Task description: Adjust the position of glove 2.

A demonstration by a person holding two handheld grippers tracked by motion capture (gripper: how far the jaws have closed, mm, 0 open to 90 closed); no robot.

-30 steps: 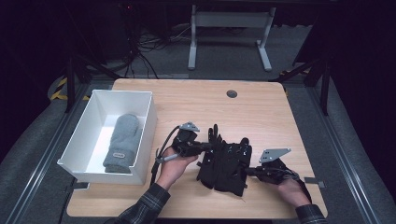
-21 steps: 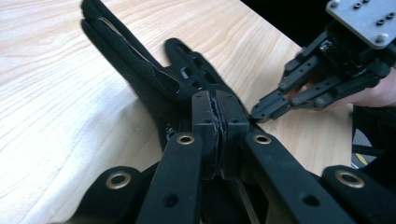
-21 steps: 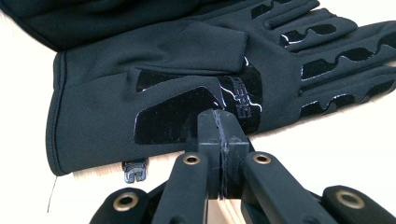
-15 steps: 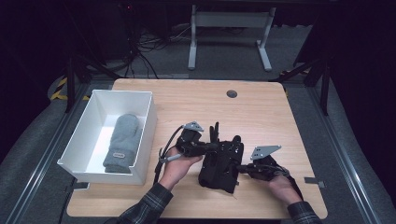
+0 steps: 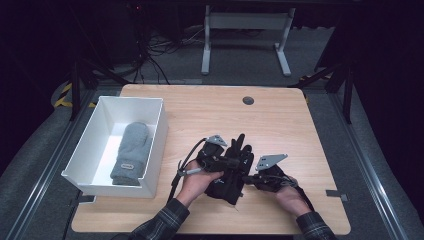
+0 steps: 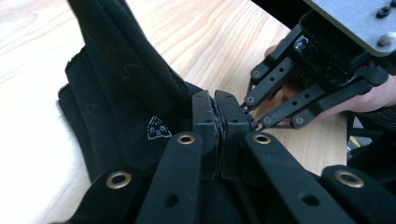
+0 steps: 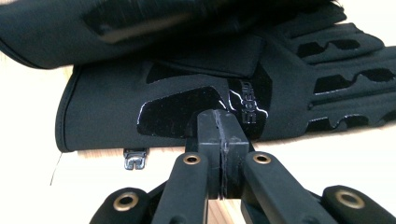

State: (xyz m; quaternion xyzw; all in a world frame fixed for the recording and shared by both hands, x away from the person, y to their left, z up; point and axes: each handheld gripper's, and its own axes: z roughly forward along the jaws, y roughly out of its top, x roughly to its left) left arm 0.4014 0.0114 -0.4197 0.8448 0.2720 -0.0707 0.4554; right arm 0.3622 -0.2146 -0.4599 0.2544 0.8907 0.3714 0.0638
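Both tongs have drawn closer together, bunching the black gloves (image 5: 231, 169). Left tongs (image 6: 218, 122) and right tongs (image 7: 219, 135) are clenched on fabric (jaws fully together). Lift evenly, carrying toward the white bin (image 5: 155, 145).

Bare counter (image 5: 210, 107) stretches open from 10 to 2 o'clock beyond the gloves (image 5: 231, 167), and along 3 o'clock to the edge. At 9 o'clock the white bin (image 5: 155, 145) walls off that side. Both tools meet close over the gloves, crowding the middle.
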